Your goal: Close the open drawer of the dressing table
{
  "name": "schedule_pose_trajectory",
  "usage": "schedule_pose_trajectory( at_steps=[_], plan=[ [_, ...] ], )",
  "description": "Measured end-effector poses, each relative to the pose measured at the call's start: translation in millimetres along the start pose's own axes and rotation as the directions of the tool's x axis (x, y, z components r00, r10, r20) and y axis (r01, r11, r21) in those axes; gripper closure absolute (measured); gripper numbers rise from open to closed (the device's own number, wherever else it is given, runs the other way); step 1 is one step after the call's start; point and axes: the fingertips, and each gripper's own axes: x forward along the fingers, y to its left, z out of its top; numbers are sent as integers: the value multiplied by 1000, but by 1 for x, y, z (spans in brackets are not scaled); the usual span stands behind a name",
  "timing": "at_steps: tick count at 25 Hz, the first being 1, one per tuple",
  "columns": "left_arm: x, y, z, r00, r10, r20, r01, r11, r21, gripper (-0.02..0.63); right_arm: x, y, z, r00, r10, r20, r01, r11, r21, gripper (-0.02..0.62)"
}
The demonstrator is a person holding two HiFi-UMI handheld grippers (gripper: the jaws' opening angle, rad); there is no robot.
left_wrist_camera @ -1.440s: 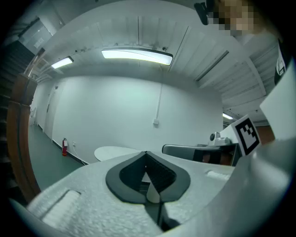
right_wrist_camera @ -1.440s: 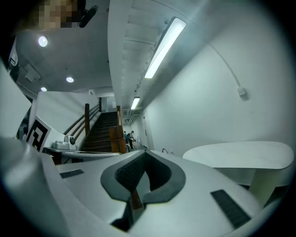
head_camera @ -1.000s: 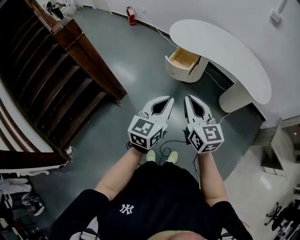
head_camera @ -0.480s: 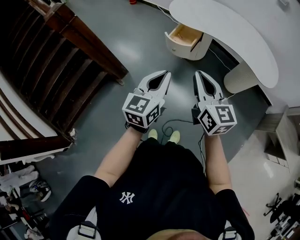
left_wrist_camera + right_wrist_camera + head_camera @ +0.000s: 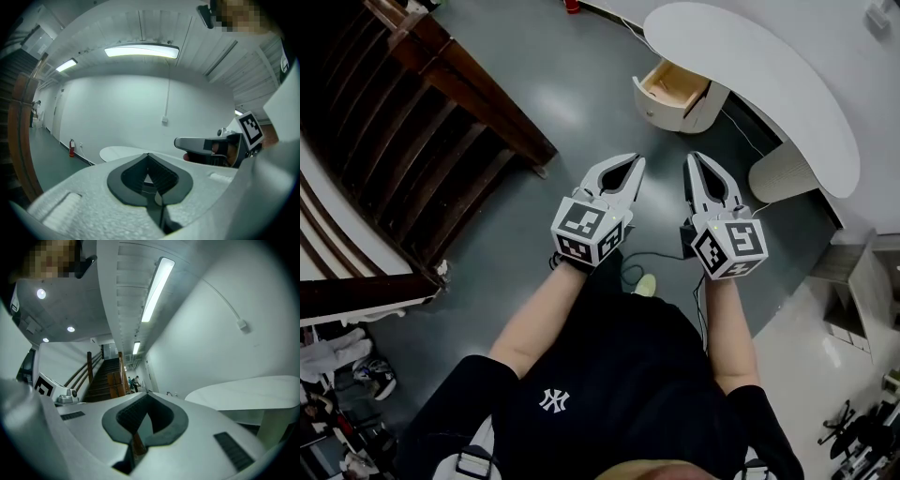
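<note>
The white dressing table with a curved top stands at the upper right of the head view. Its pale wooden drawer is pulled out of the rounded left pedestal, and nothing shows inside it. My left gripper and right gripper hang side by side in the air over the grey floor, well short of the drawer, both shut and holding nothing. In the left gripper view the tabletop shows beyond the shut left gripper. The right gripper view has the tabletop to the right of the shut right gripper.
A dark wooden staircase with a banister fills the left side. A black cable runs over the floor by the person's feet. A red fire extinguisher stands by the far wall. Low shelving is at the right edge.
Both grippers have moved forward toward the dressing table, staying shut and side by side. The person has stepped forward.
</note>
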Motion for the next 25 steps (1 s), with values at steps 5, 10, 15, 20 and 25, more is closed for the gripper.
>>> schedule_pose_trajectory(
  at_steps=[5,10,15,20,25],
  plan=[
    [30,34,-5,1000,-20,-7,20,1000,-3,597,41,-16,-9,999,-25,-23,25,1000,-4,580],
    [82,88,-15,999,-44,-31,45,999,7,597,105,-42,-22,997,-57,-54,56,998,-10,580],
    [126,145,-29,995,-75,-68,78,996,35,597,173,-65,-37,991,-113,-72,113,994,3,580],
    [163,189,-43,990,-105,-95,111,992,57,597,224,-84,-53,983,-163,-89,164,986,4,580],
    [193,213,-68,986,-120,-114,126,991,48,597,251,-103,-73,974,-191,-122,192,981,-5,580]
  ],
)
